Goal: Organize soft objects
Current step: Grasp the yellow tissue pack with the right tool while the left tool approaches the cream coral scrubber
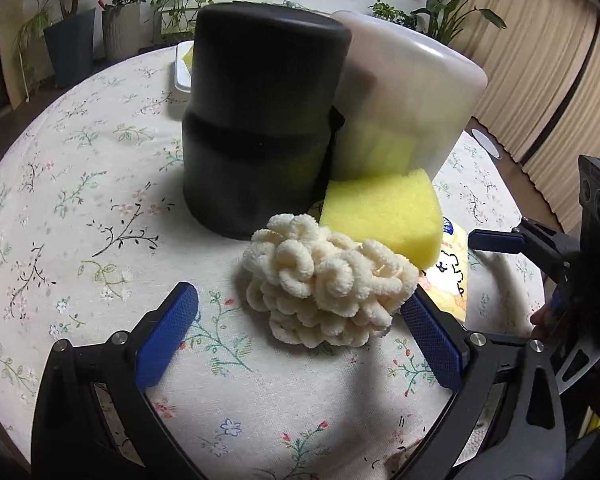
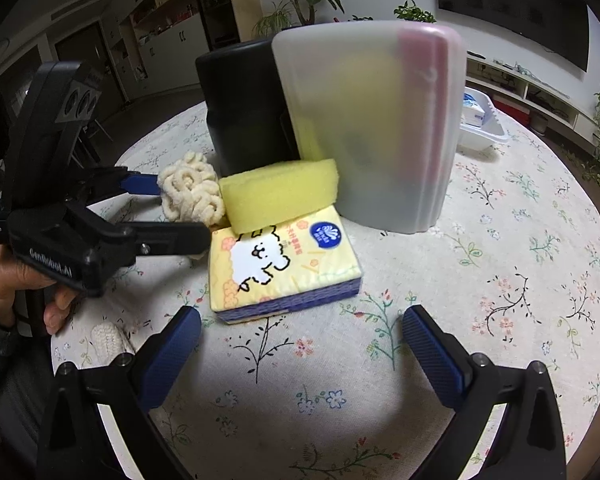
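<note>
Left wrist view: the left tongs (image 1: pixel 300 316) are wide open around the fluffy scrubber (image 1: pixel 324 280) on the worktop (image 1: pixel 80 184), holding nothing. The right tongs (image 2: pixel 302 332) are open and empty near the tissue pack (image 2: pixel 280 264).

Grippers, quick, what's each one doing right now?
Left gripper: open, fingers either side of the cream loopy scrubber, not closed on it.
Right gripper: open, holding nothing.

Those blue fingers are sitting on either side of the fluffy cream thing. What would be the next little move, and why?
Probably close the left gripper on the cream looped scrubber. Its fingers are open and already straddle the scrubber, which lies on the floral tablecloth against the yellow sponge. The right gripper is open, with nothing between its fingers.
</note>
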